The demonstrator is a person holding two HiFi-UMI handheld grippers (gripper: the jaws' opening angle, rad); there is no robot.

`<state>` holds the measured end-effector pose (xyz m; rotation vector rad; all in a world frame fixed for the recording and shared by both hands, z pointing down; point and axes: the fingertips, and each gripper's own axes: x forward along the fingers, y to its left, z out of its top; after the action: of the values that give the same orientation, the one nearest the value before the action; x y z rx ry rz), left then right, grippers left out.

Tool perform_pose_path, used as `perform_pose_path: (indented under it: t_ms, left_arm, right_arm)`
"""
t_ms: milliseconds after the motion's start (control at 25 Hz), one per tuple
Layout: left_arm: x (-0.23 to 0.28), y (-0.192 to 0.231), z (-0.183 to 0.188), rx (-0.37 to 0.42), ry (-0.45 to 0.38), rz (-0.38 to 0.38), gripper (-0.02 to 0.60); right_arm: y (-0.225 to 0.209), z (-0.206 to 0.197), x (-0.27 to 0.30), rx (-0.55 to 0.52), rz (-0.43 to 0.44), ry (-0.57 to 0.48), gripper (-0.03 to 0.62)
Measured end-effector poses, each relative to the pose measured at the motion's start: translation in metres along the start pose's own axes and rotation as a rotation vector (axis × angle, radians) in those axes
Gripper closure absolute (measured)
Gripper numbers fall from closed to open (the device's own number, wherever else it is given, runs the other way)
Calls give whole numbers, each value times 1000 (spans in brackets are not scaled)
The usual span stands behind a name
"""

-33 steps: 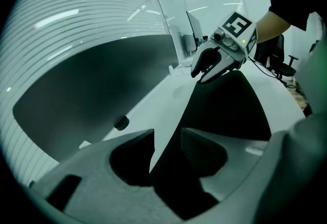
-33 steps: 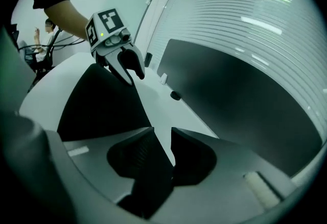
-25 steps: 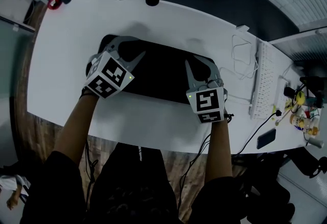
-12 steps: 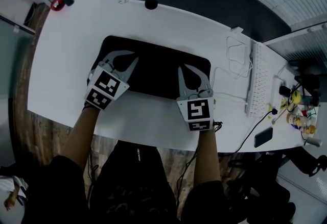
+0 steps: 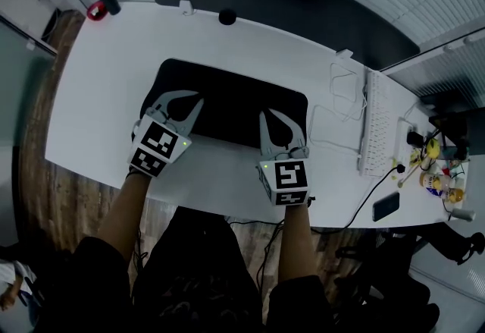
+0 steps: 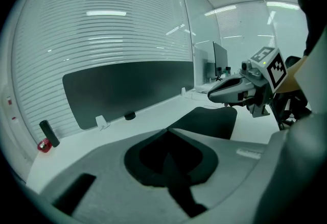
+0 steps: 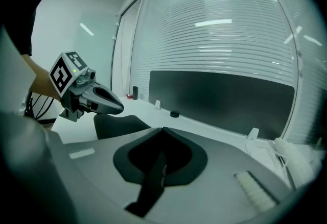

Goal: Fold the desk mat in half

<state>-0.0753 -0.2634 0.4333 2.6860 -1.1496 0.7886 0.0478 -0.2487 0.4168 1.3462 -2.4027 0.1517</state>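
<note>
1. Location: black rectangular desk mat lies flat on the white desk, near edge right under my grippers.
2. Left gripper and right gripper are both closed, tips touching, nothing clearly pinched.
3. Guessing it's thin, floppy and light, so I'd pinch the near corners.

1. A white desk top spans the view. A black rectangular desk mat lies flat at its middle.
2. The grey left gripper and grey right gripper, each carrying a marker cube, point away from the person. Their jaws overlie the mat's near edge, well apart.
3. Whether the jaws pinch the mat is not readable here.
4. Right of the mat: a looped white cable, then a white keyboard. A black phone lies near the front edge.
5. Far edge: a small black round knob. Far left corner: a red-and-black object.
</note>
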Motion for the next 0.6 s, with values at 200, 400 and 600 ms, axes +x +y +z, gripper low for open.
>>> perform_pose_path:
  t_ms: [200, 400, 600]
  left_arm:
    - [-16, -17, 7, -14, -34, 8, 588]
    - [-32, -32, 13, -9, -58, 24, 588]
    - [-54, -47, 24, -27, -94, 54, 588]
  right_arm:
    - [7, 6, -21, 35, -14, -29, 586]
    - [12, 7, -44, 54, -24, -47, 586]
    - [19, 13, -67, 61, -26, -62, 586]
